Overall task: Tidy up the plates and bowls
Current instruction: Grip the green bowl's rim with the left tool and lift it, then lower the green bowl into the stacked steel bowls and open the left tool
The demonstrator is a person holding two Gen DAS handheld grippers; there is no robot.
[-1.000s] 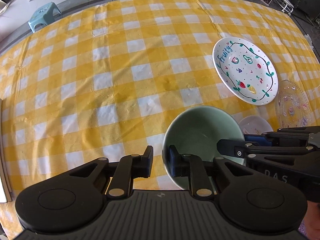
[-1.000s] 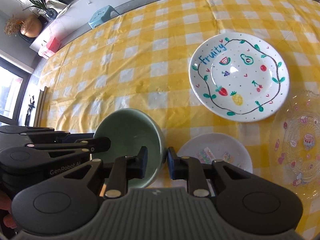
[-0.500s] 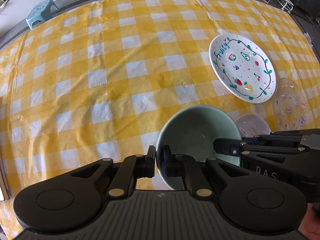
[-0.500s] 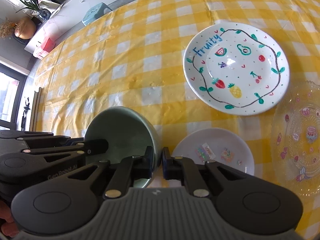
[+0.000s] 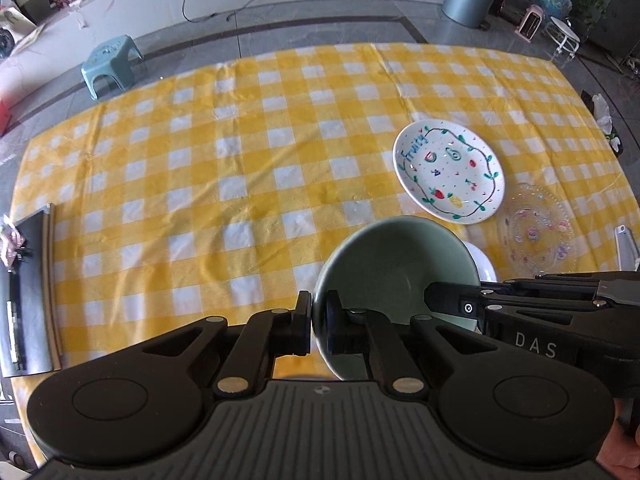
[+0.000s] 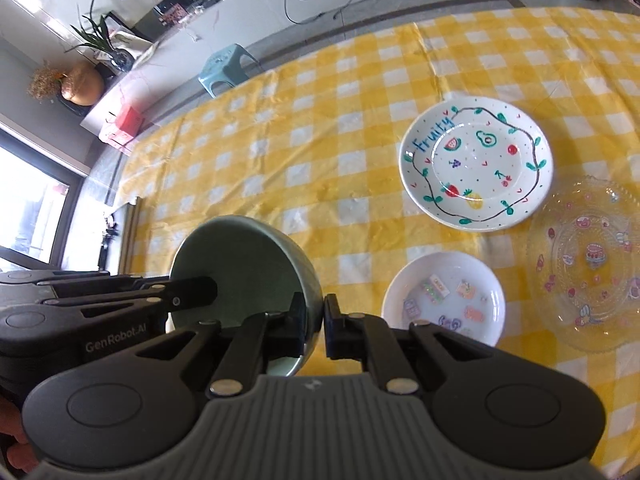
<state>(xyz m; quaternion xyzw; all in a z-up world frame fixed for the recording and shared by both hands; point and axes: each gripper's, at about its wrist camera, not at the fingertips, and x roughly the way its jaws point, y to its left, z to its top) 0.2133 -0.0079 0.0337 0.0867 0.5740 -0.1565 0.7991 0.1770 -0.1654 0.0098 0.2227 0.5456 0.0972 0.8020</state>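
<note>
both grippers pinch the green bowl [image 5: 394, 276] by opposite sides of its rim, lifted off the desk [image 5: 240, 184] near its front edge. left gripper [image 5: 318, 326] jaws are closed on the left rim, right gripper [image 6: 316, 326] jaws on the right, likely sharing the weight. the small white bowl [image 6: 444, 300] sits just right, a probable nesting spot.

Three plates [image 6: 476, 164], one bowl [image 6: 240, 256]

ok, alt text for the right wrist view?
Both grippers, right and left, pinch opposite rims of a tilted pale green ceramic bowl above a yellow-and-white checked tablecloth. To its right sit a small white sticker-decorated dish, a "Fruity" painted plate and a clear glass plate.
</note>
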